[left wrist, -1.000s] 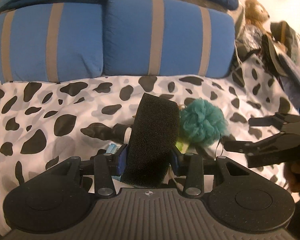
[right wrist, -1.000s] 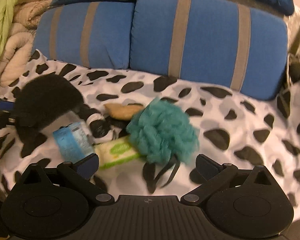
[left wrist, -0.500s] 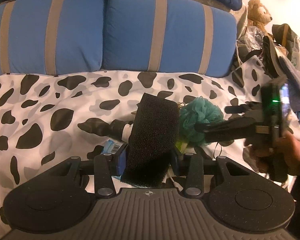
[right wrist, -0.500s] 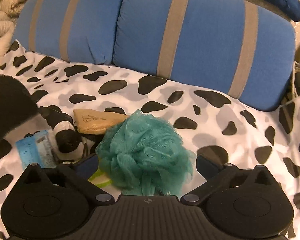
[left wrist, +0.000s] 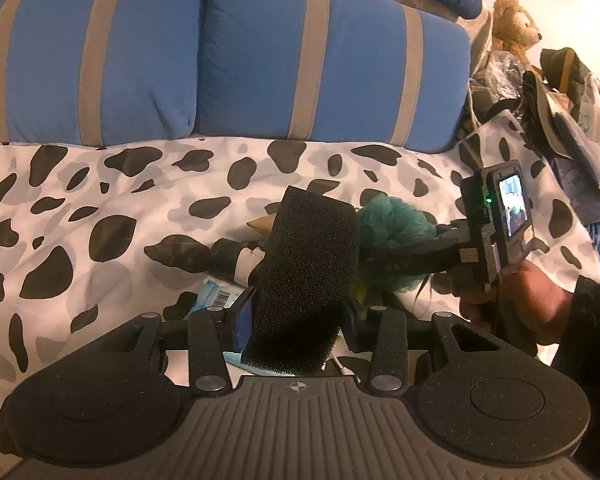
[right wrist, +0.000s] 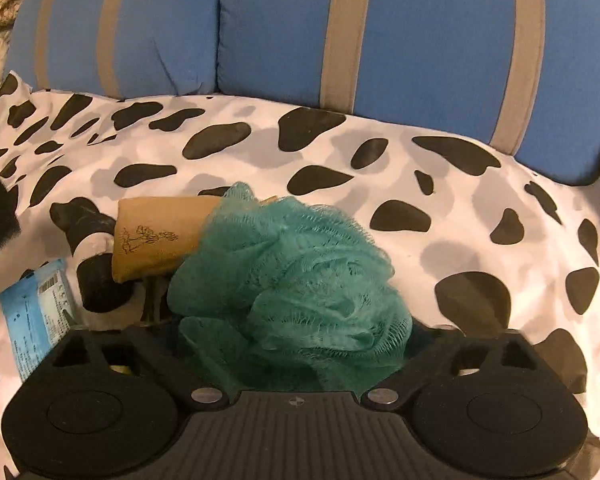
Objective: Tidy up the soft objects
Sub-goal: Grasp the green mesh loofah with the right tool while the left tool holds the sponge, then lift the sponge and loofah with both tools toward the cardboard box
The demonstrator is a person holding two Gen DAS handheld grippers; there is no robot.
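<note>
Gripping a black foam sponge [left wrist: 306, 276], the left gripper [left wrist: 298, 316] is seen in its own wrist view with both blue pads pressed into the sponge's sides; the block stands tilted, its upper end leaning away and to the right over the cow-print bedspread [left wrist: 100, 200]. Behind the sponge a teal mesh bath pouf [left wrist: 396, 220] is partly hidden, and the right gripper [left wrist: 404, 258] is shown reaching in from the right, held by the right hand [left wrist: 528, 292], its fingers lying against the pouf.

From the right wrist view the teal mesh bath pouf [right wrist: 296, 280] is seen filling the space between the fingers of the right gripper [right wrist: 296, 344], which are spread wide around it — whether the pads actually press the mesh cannot be told, since the pouf covers them. A tan fabric pouch [right wrist: 156, 236] with a printed motif lies touching the pouf's left side. Just beside the pouch a black-and-white rolled sock [right wrist: 92, 248] is visible, and nearer the camera a light-blue packet [right wrist: 36, 316] with a barcode rests on the bedspread. A corner of the black sponge is caught at the left edge.

Two blue pillows [right wrist: 380, 40] with grey stripes are set along the far side of the bedspread. A brown plush toy [left wrist: 514, 24] is seen beyond them, at upper right — above a heap of bags.
</note>
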